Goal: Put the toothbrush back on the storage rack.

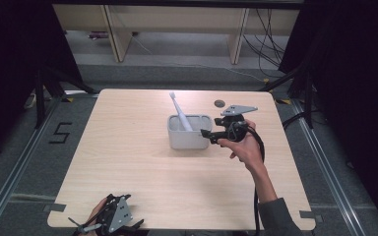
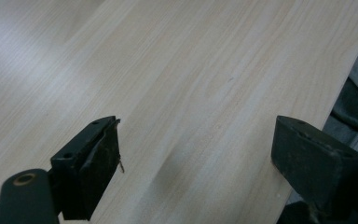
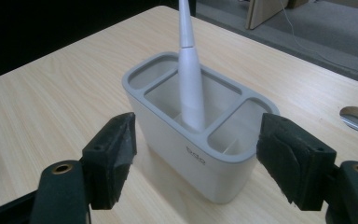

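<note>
A grey holder [image 1: 189,140] with three compartments stands just right of the table's middle. A white toothbrush [image 1: 179,112] leans in its middle compartment, head up and tilted to the left. My right gripper [image 1: 205,133] is level at the holder's right end, open, pointing at it. In the right gripper view the holder [image 3: 186,158] sits just beyond the spread jaws of the right gripper [image 3: 198,140], and the toothbrush [image 3: 189,88] rises from the centre slot. My left gripper [image 1: 135,226] lies at the table's front left edge; the left gripper [image 2: 196,154] is open over bare wood.
The wooden table [image 1: 138,162] has a small round hole [image 1: 219,103] behind the right gripper, also seen as a hole [image 3: 356,119] at the right edge of the right gripper view. Dark curtains, cables and wooden furniture legs stand beyond the table.
</note>
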Demonstrator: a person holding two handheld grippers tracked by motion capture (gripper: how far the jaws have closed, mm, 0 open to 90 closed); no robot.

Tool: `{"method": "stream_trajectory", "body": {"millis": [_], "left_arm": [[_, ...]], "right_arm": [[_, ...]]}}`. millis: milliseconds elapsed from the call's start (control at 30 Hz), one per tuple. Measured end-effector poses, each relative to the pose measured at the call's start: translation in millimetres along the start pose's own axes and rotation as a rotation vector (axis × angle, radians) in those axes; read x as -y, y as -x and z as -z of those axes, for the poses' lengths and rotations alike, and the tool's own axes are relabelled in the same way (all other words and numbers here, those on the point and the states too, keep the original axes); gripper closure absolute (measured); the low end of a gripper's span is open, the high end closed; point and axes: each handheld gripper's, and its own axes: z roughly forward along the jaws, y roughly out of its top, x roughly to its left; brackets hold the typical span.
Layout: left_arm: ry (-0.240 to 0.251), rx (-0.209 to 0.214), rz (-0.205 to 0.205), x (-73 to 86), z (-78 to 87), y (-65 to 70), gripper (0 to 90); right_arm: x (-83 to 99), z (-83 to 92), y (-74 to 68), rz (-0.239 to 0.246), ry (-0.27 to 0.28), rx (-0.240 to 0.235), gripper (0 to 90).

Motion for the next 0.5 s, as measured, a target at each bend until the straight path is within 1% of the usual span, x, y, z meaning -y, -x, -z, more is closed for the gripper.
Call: {"method": "stream_trajectory", "body": {"millis": [33,67,100,133,167,233,267,300,333,367,400,433,467,500], "left_arm": [[0.001,0.001,0.001,0.0,0.1,0.1,14.9],[0.005,-0.006,0.002,0.2,-0.3,0.3,14.9],[0.005,-0.002,0.003,0.2,-0.1,0.1,14.9],[0.004,-0.001,0.003,0.2,0.1,0.0,14.9],[0.006,-0.01,0.004,0.2,-0.3,0.2,14.9],[0.004,-0.002,0.003,0.2,-0.4,0.0,14.9],[0.003,-0.002,0.002,0.2,-0.4,0.0,14.9],[0.005,-0.009,0.003,0.3,-0.6,0.3,14.9],[0.005,-0.009,0.003,0.3,-0.5,0.3,14.9],[0.006,-0.009,0.004,0.3,-0.3,0.2,14.9],[0.006,-0.008,0.006,0.3,-0.2,0.2,14.9],[0.006,-0.008,0.007,0.3,-0.2,0.1,14.9],[0.005,-0.008,0.006,0.4,-0.1,0.1,14.9],[0.006,-0.008,0.007,0.4,-0.2,0.1,14.9]], "right_arm": [[0.6,0.3,2.2,0.011,0.009,0.01,28.9],[1.2,1.2,3.3,0.006,0.009,0.011,28.8],[1.8,2.5,2.9,-0.019,-0.003,0.002,28.7],[2.2,3.2,5.4,-0.001,0.006,0.011,28.6],[3.0,3.9,6.6,0.003,0.005,0.011,28.3],[5.3,5.2,6.5,-0.019,-0.006,0.007,27.9],[6.9,5.0,7.2,-0.017,0.001,0.006,27.7],[7.6,6.2,7.6,-0.02,-0.01,0.007,27.5],[8.6,6.7,7.9,-0.018,-0.009,0.011,27.3],[9.7,6.6,9.2,-0.005,-0.002,0.013,27.0],[10.9,7.6,9.5,-0.003,-0.009,0.017,26.6],[12.2,8.2,8.5,-0.021,-0.019,0.009,26.2],[13.2,8.7,9.4,-0.012,-0.02,0.008,25.4],[14.4,9.8,7.6,-0.029,-0.025,0.016,25.0]]}}
